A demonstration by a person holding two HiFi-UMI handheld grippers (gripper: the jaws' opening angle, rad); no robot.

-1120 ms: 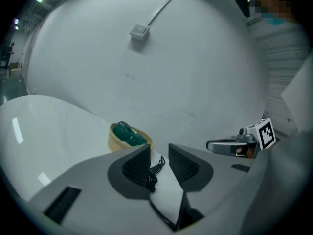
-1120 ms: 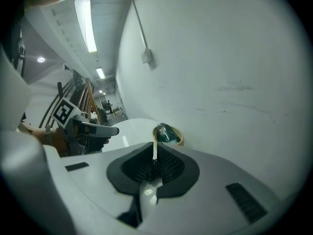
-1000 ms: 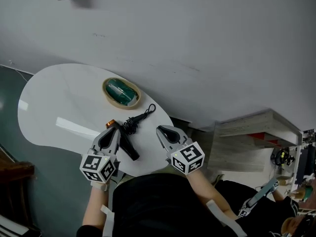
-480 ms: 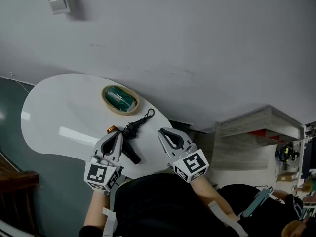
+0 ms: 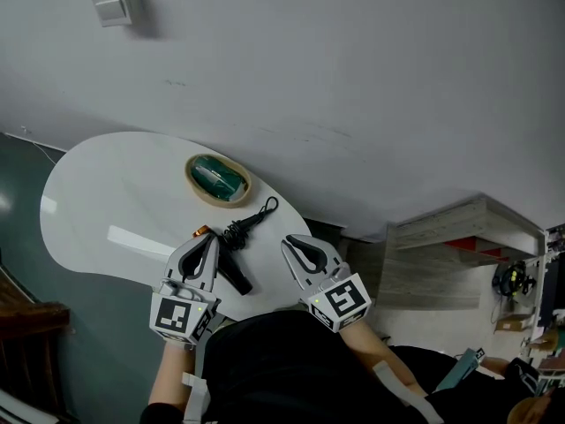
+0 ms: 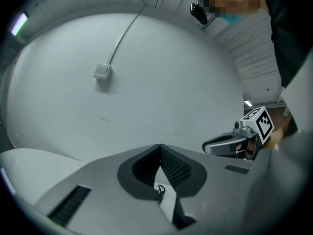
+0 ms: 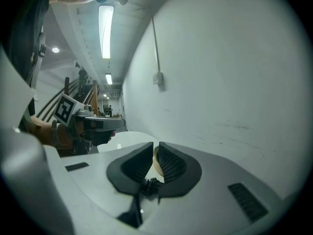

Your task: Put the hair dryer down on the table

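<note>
Hair dryer (image 5: pixel 235 276) lies on table (image 5: pixel 115 184), half hidden behind closed left gripper (image 5: pixel 210 239); right gripper (image 5: pixel 291 242) slightly apart.

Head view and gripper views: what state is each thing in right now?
hair dryer: lying on the table, not gripped
cord: bunched beside the dryer
left gripper: shut, empty
right gripper: jaws a slit apart, empty
bowl: upright, something green inside

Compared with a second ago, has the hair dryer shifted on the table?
No. The hair dryer keeps its spot just below the bowl in the head view.
</note>
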